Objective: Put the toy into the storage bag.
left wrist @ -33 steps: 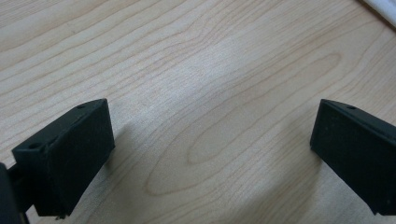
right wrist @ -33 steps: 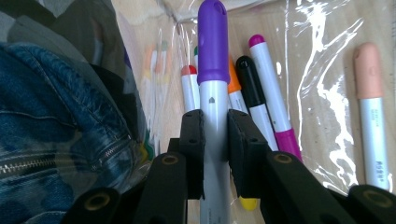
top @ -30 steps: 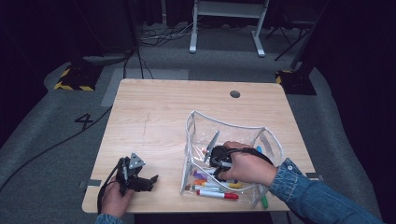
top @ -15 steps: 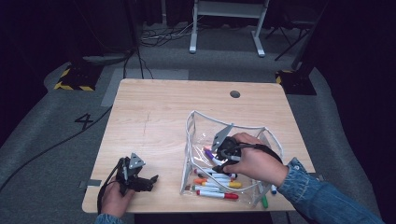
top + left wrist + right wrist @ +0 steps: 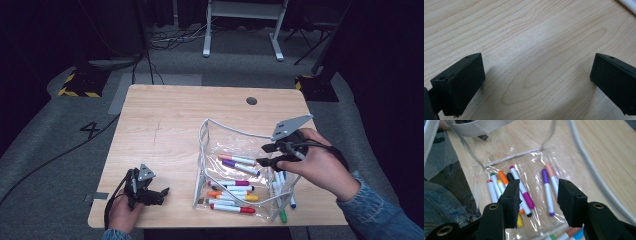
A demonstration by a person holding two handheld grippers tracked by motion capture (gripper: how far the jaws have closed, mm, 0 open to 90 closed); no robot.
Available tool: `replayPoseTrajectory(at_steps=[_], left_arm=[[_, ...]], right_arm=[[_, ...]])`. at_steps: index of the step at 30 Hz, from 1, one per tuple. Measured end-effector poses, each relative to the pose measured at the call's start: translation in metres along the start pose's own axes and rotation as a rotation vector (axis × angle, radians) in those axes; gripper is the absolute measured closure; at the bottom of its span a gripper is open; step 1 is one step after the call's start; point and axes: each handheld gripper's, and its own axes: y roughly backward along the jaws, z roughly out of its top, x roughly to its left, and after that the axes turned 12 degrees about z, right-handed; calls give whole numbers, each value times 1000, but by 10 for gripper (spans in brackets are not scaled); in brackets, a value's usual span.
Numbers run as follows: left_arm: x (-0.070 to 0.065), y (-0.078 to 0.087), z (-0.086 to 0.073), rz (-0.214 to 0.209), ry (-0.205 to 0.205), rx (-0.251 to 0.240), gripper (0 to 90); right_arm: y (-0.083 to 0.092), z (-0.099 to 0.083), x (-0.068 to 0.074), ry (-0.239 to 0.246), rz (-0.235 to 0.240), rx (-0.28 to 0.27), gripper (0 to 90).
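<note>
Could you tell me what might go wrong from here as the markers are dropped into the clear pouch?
1. The right tongs, whose jaws have just been opening with nothing between them, hang above the clear pouch; its thin white rim could snag a jaw and tip the pouch.
2. A blue marker and a green marker lie by the pouch near the table edge, close to the sleeve, which could sweep them off.

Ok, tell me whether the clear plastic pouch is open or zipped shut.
Open: the clear plastic pouch has its white-edged mouth spread wide, with the coloured markers lying inside.
</note>
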Motion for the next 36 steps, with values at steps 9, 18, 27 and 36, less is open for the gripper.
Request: replayPoseTrajectory(at_steps=[9,18,27,36], left_arm=[[0,0,0,0,1,0,0],[0,0,0,0,0,0,0],[0,0,0,0,0,0,0],[0,0,0,0,0,0,0]], right_arm=[[46,-42,-13,-110,-69,-83,528],[62,-85,-24,-218,-106,-141,525],[51,-127,-34,-312,-134,-138,521],[10,-166,-48,-415,-105,-98,530]])
